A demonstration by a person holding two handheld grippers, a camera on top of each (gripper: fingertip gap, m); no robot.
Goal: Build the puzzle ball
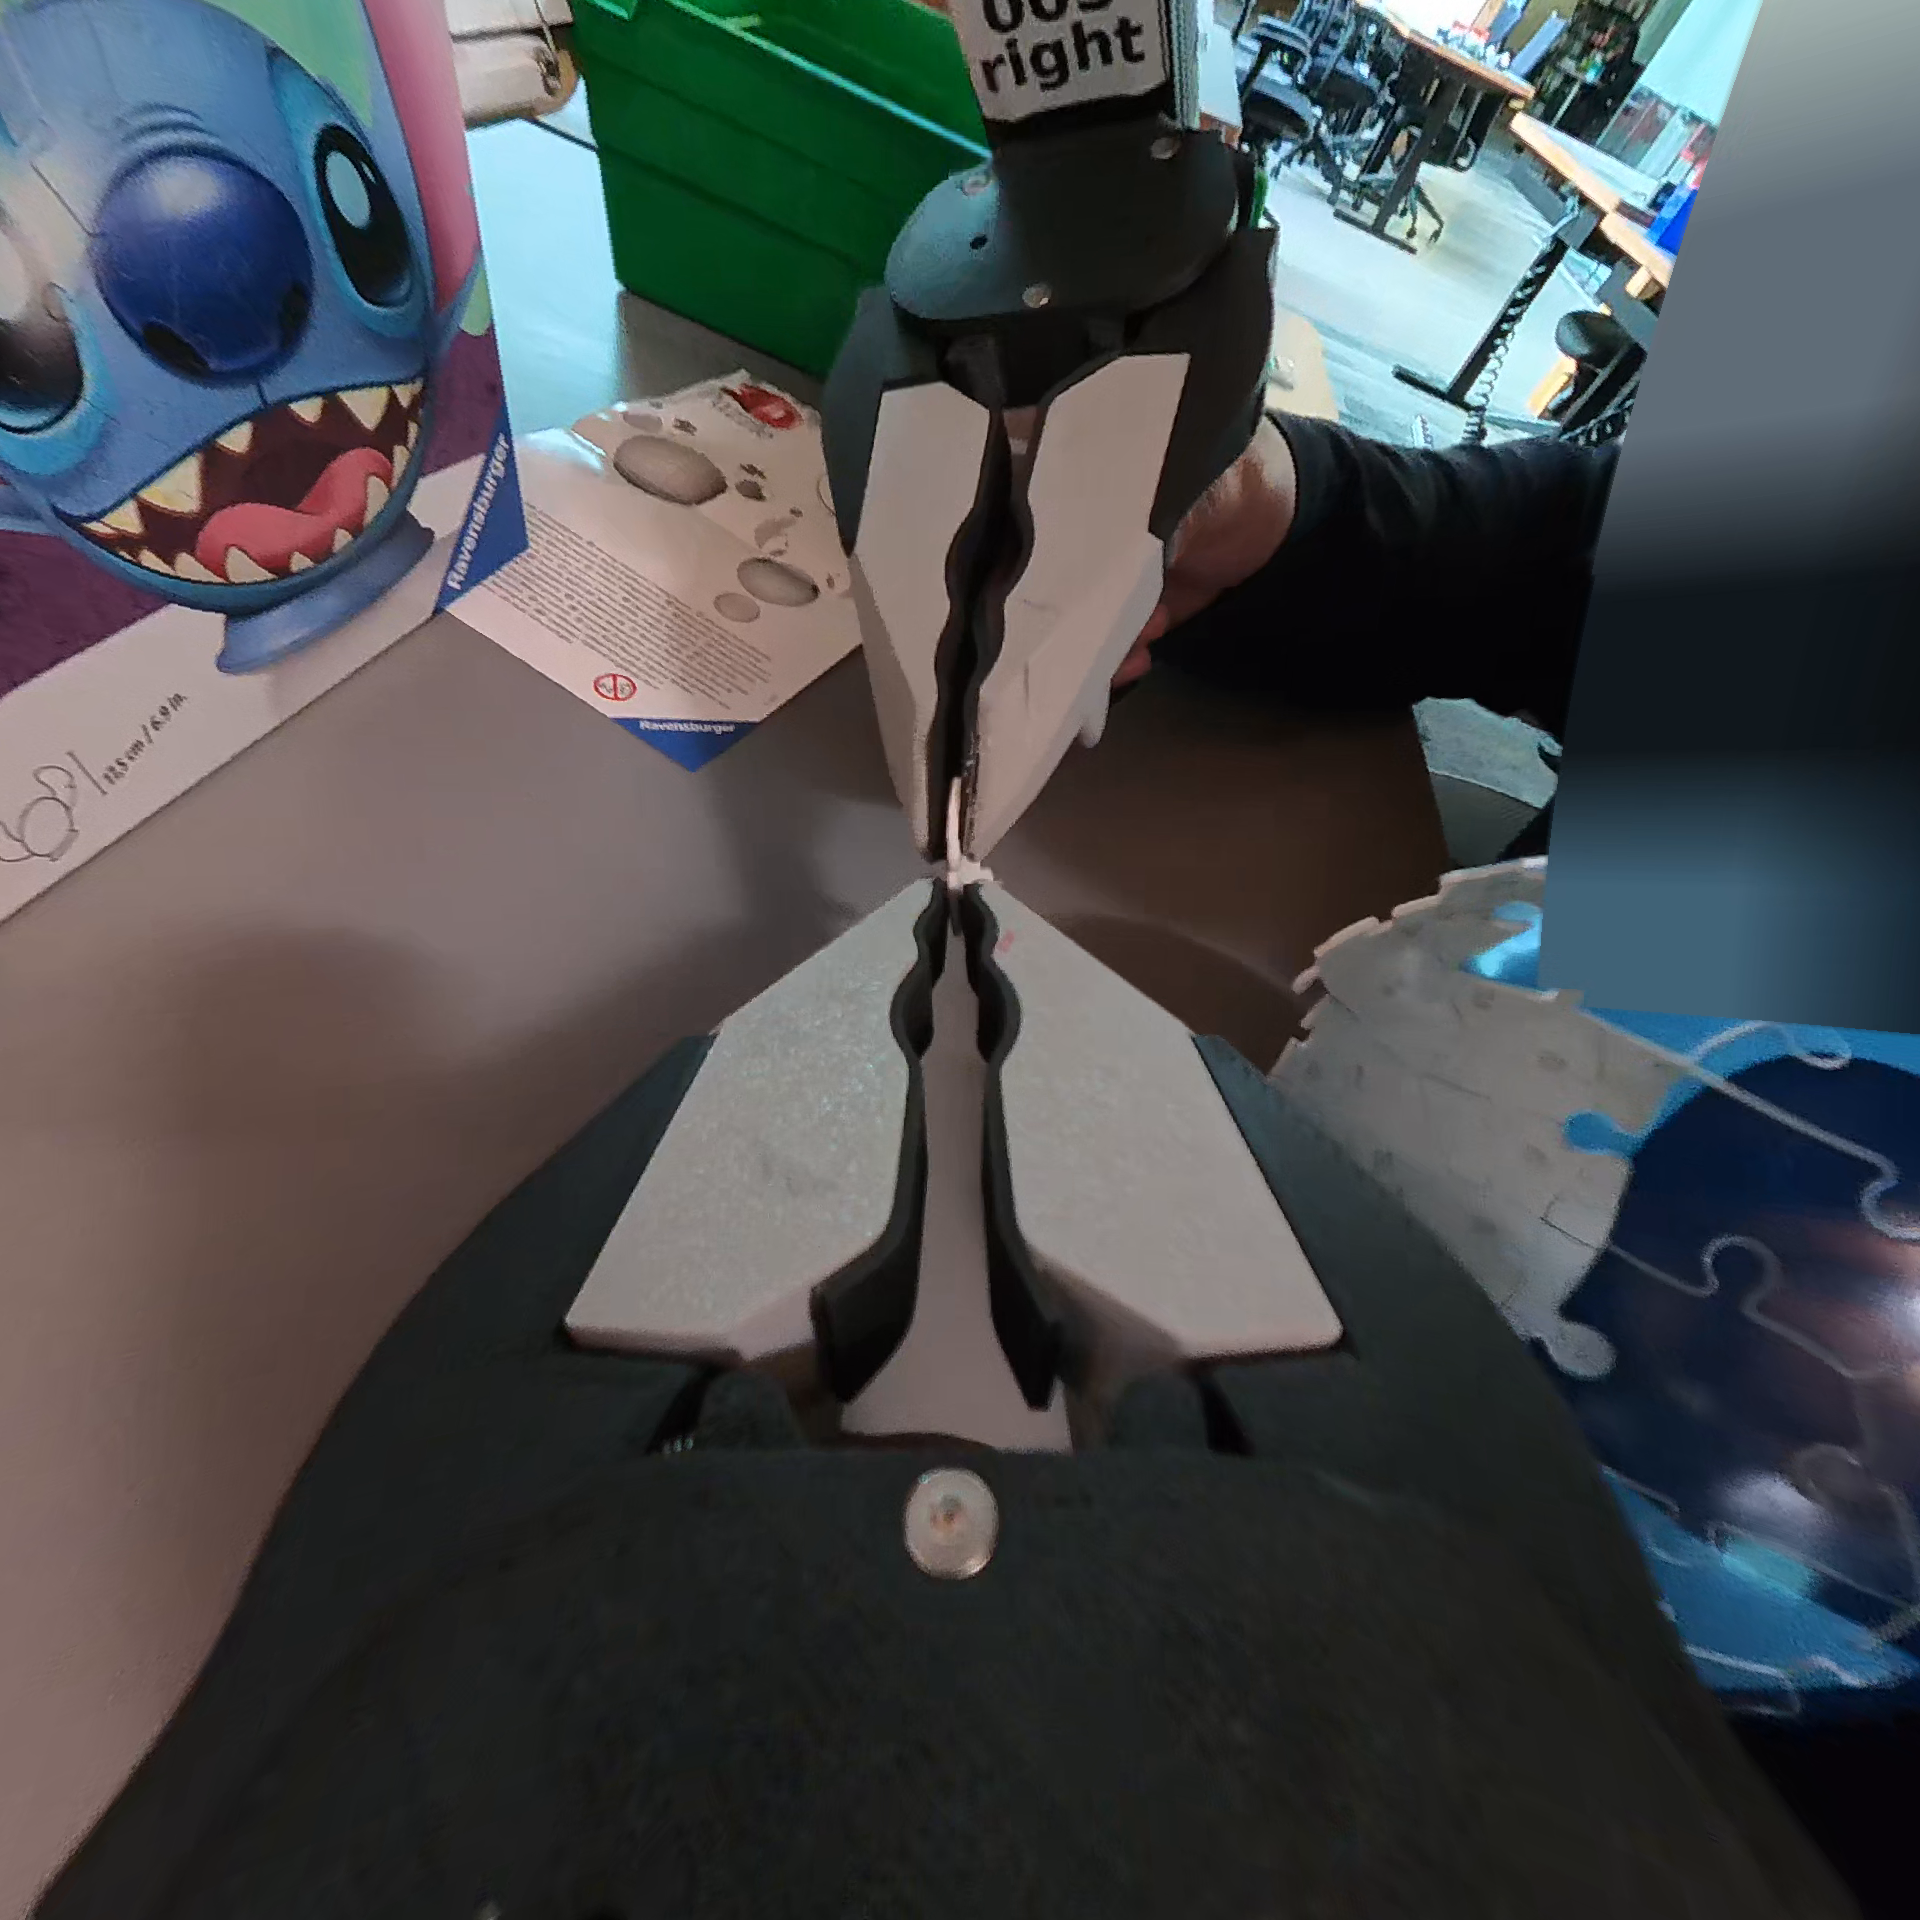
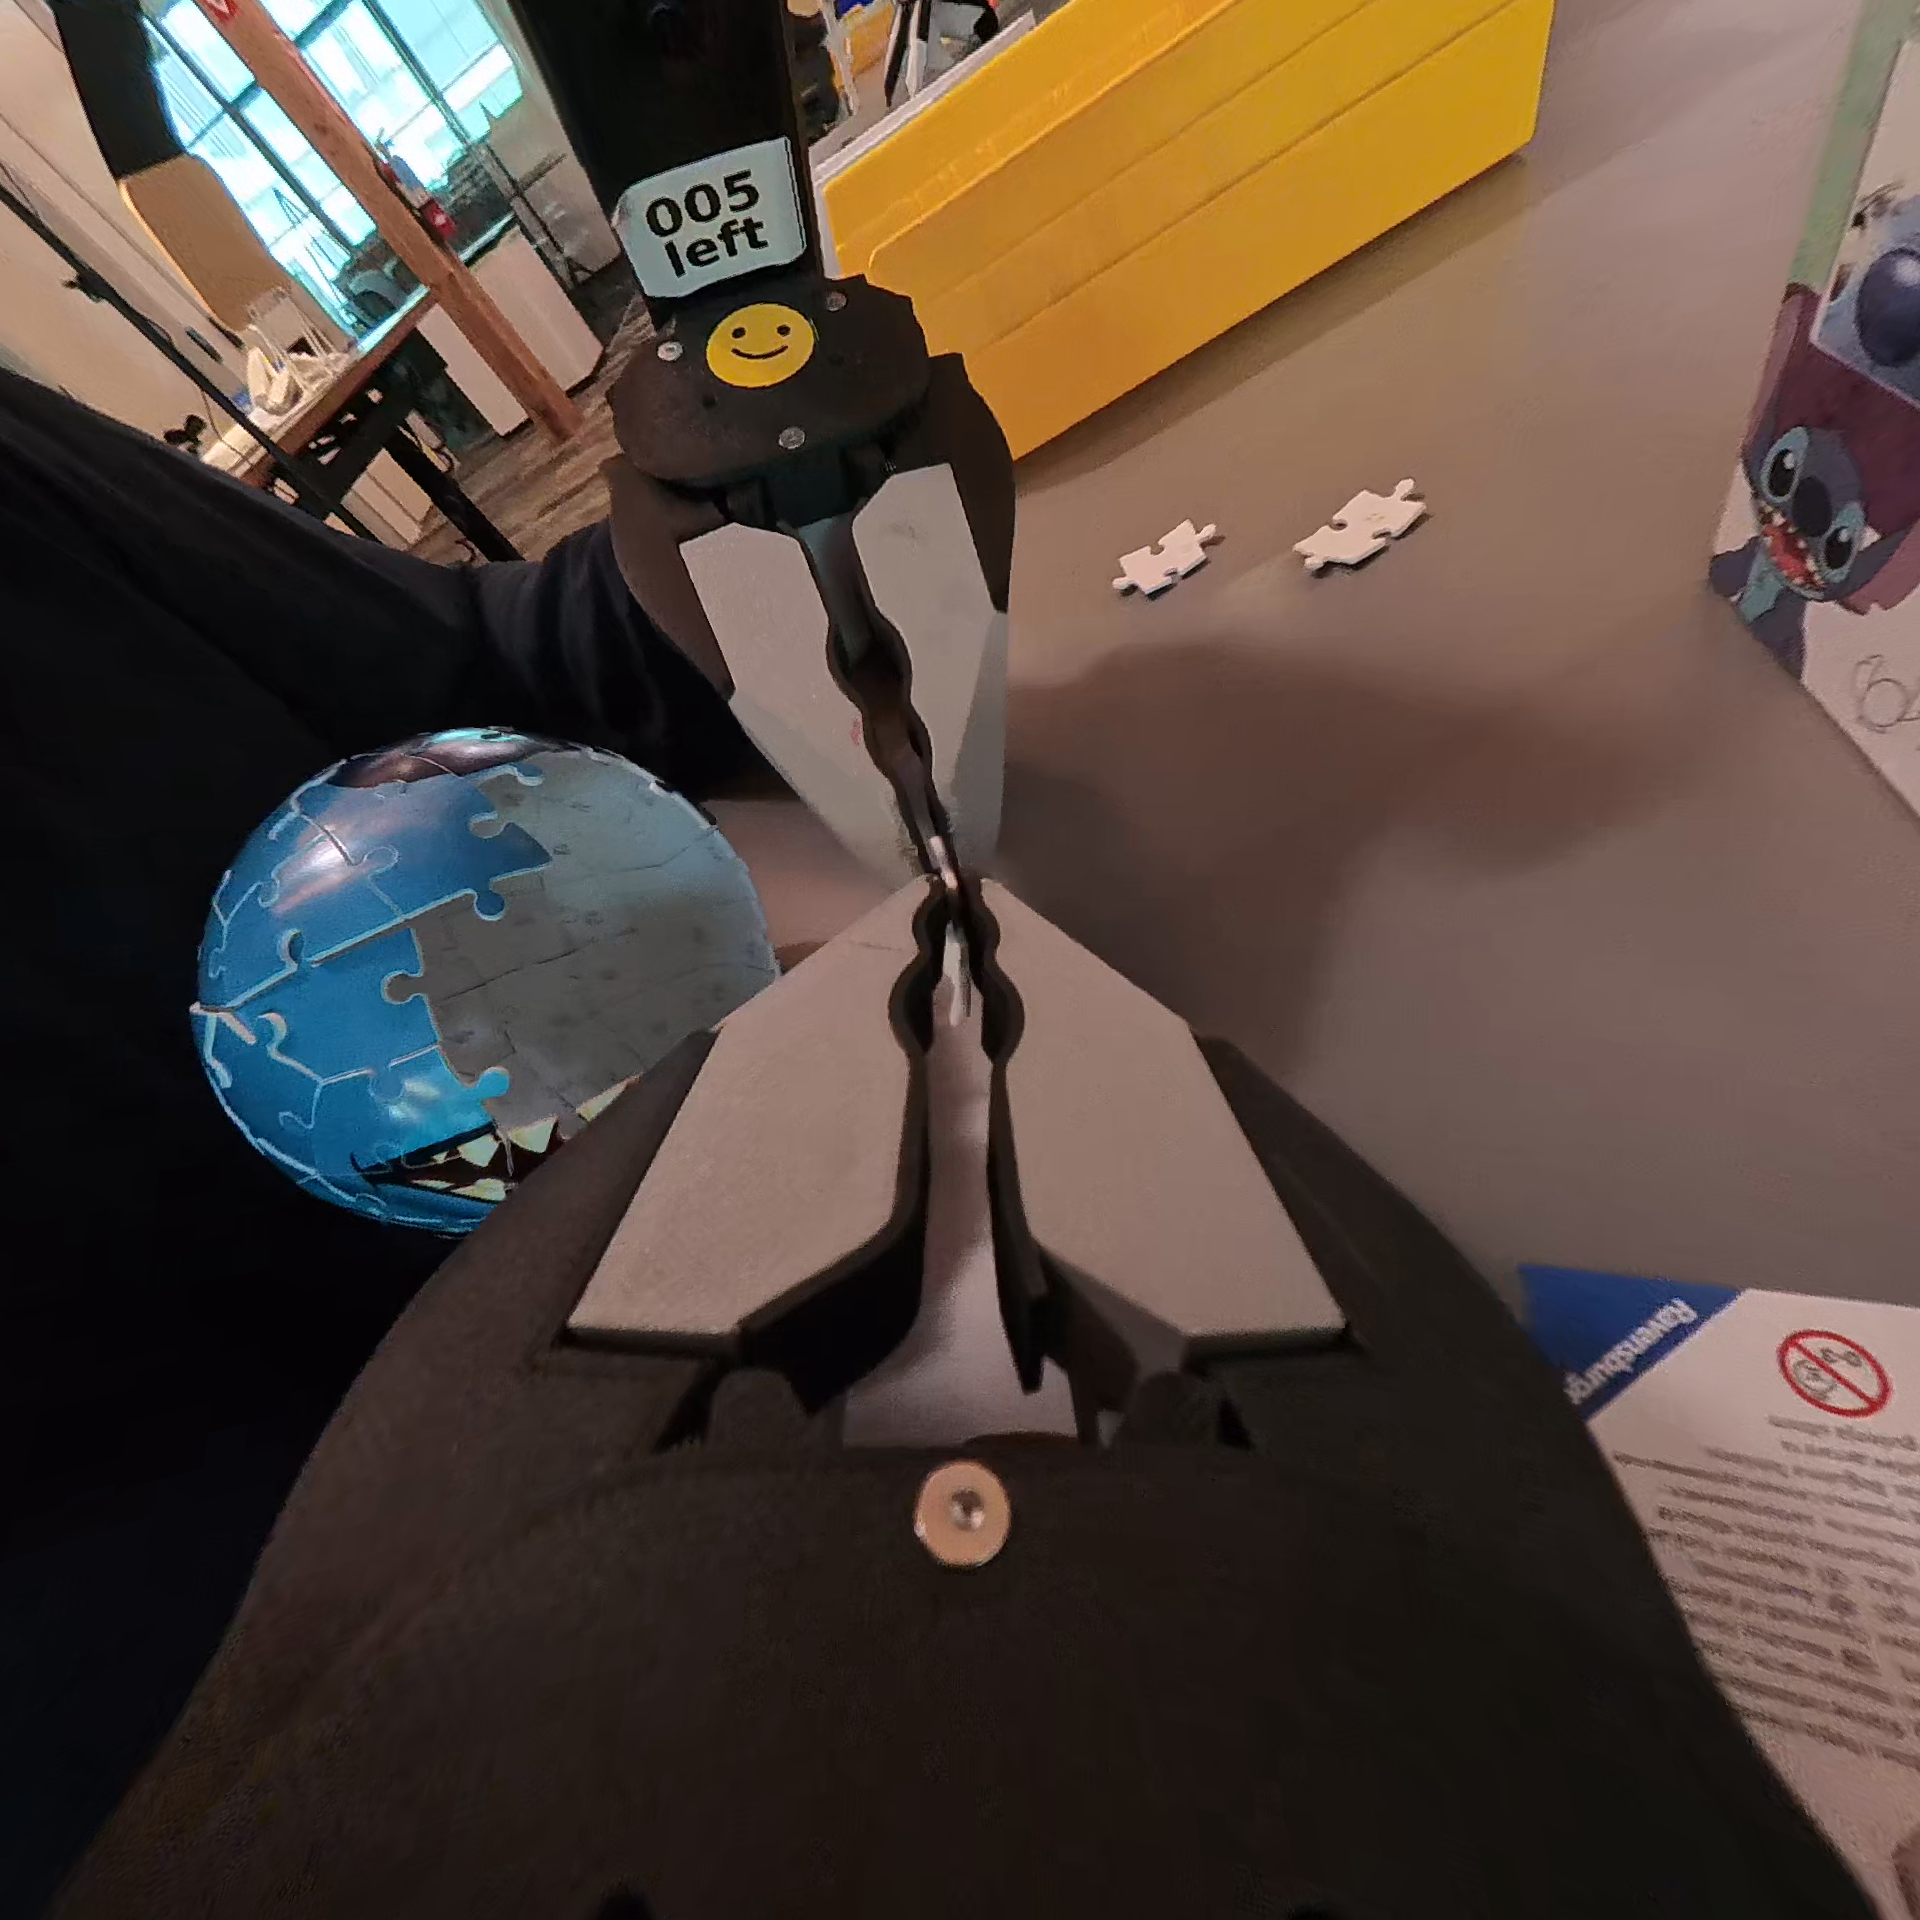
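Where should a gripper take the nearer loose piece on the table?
Probably from straight above, pinching across the narrow waist between tabs. The nearer loose piece lies flat, white side up, on the table, clear of the second piece, so no edge is raised for a side approach.

Left gripper (image 1: 958, 902) and right gripper (image 2: 951, 902) meet tip-to-tip, jaws closed.

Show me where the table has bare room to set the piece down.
Bare grey table lies beyond the gripper tips, bordered by the two loose white pieces and yellow bin farther off, and the puzzle box on one side. It is crowded near the puzzle ball and by the instruction leaflet.
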